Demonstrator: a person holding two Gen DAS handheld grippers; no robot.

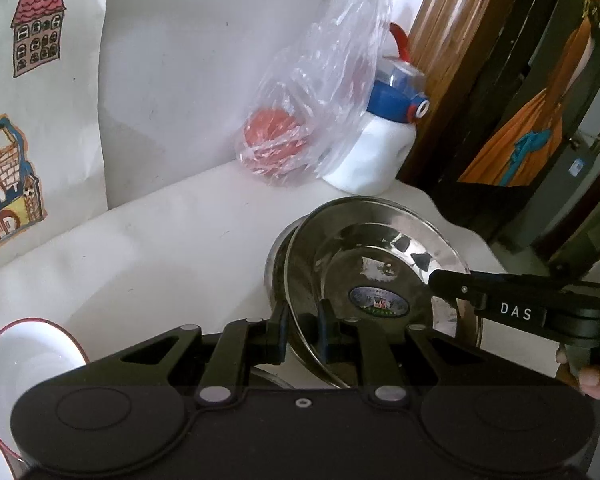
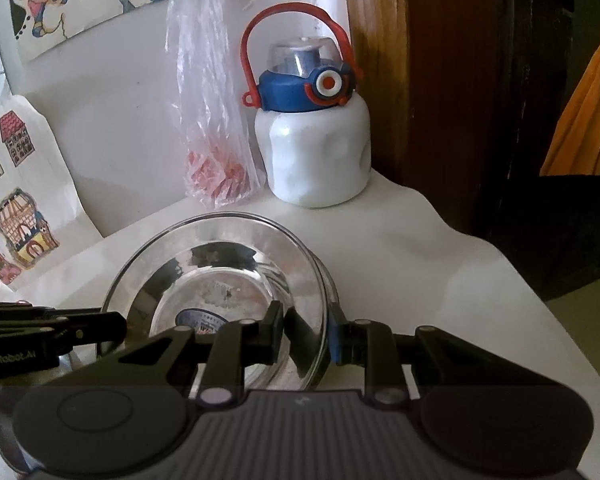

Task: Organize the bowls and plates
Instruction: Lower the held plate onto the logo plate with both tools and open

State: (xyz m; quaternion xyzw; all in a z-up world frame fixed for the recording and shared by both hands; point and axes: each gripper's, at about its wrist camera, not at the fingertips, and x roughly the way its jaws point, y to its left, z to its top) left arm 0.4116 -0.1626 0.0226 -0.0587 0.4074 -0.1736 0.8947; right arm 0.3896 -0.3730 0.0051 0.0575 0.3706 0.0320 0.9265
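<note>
The left gripper [image 1: 302,330] pinches the near-left rim of a steel plate [image 1: 376,264], one finger outside the rim and one inside. The right gripper [image 2: 306,338] pinches the same plate [image 2: 220,276] at its near-right rim, the rim caught between its two fingers. In the left wrist view the right gripper [image 1: 444,286] reaches in from the right across the plate's rim, and part of a hand [image 1: 588,376] shows behind it at the right edge. In the right wrist view the left gripper [image 2: 112,326] enters from the left at the plate's near-left edge.

The plate sits over another steel vessel [image 1: 276,264] whose rim shows just beyond its left side; whether the two touch cannot be told. Both are on a white table [image 1: 160,248]. At the near-left corner of the left view lies a white bowl [image 1: 28,360] with a thin red rim.

Farther back, against the white wall, stands a clear plastic bag [image 2: 212,128] with something red inside, and just right of it a white bottle [image 2: 320,152] with a blue cap and a red handle. Coloured drawings of houses [image 1: 38,28] hang on the wall to the left, and a wooden frame [image 2: 380,60] rises to the right of the bottle.
</note>
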